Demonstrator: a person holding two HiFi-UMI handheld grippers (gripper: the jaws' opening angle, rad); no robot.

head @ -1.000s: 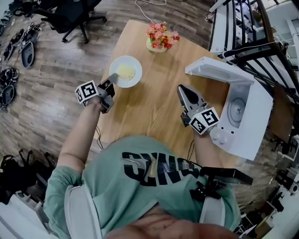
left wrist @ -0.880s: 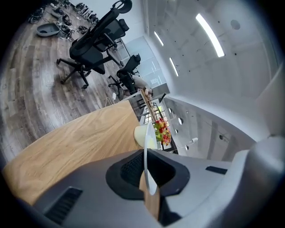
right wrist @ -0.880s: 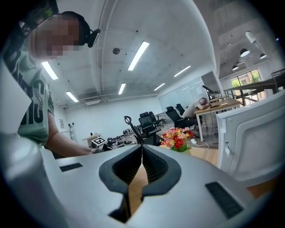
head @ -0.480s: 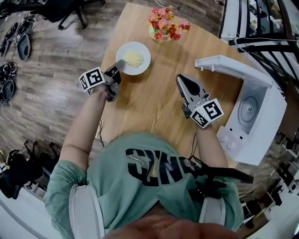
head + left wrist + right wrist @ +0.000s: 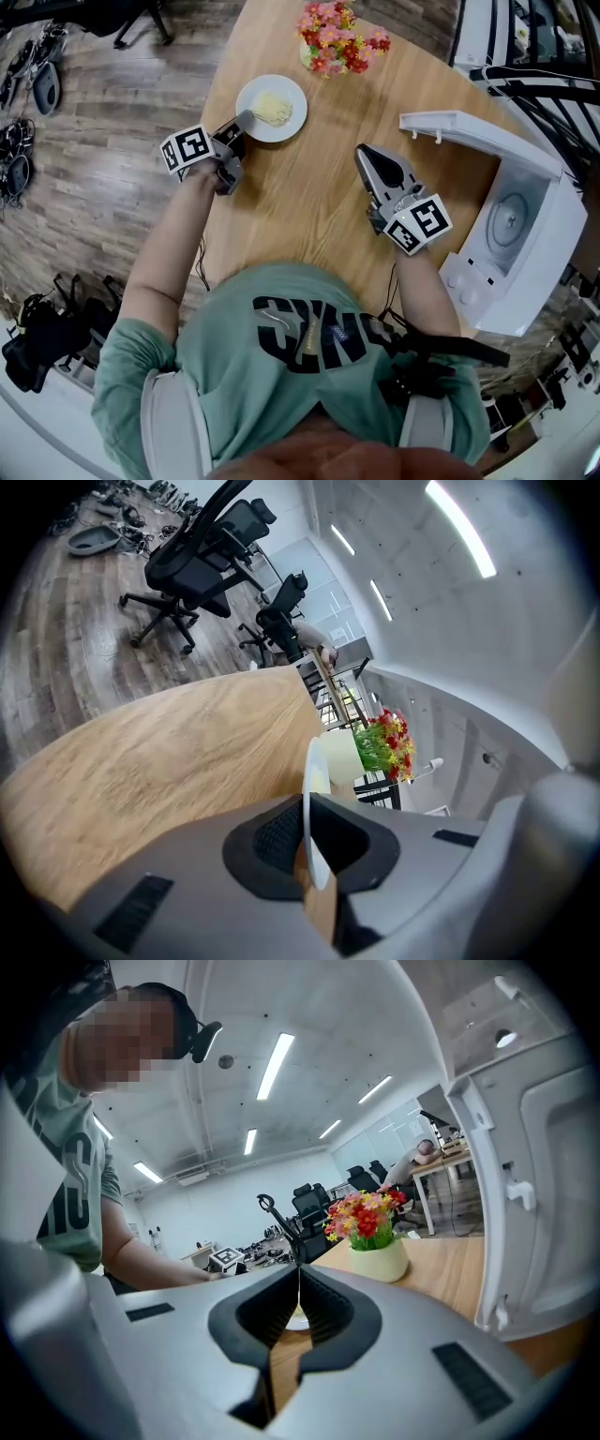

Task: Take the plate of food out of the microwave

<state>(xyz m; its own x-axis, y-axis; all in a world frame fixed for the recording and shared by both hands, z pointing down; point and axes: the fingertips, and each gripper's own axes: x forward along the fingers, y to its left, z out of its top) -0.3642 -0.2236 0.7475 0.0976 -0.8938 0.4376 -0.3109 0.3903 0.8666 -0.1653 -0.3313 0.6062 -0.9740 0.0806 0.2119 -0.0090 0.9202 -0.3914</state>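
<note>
Setting the plate down looks like the step in hand. The left claw (image 5: 244,120) is pinched narrowly on the near rim of the plate (image 5: 254,97), which lies on the desk (image 5: 309,211) just ahead of it, carrying its food (image 5: 274,109). The open, emptied microwave (image 5: 525,244) stands well off, beyond the right claw (image 5: 365,153), whose jaws are closed on nothing. Next, the left claw likely needs to open and back straight off without dragging the rim.

Left tool (image 5: 242,122) clamped, right tool (image 5: 365,153) closed.
</note>
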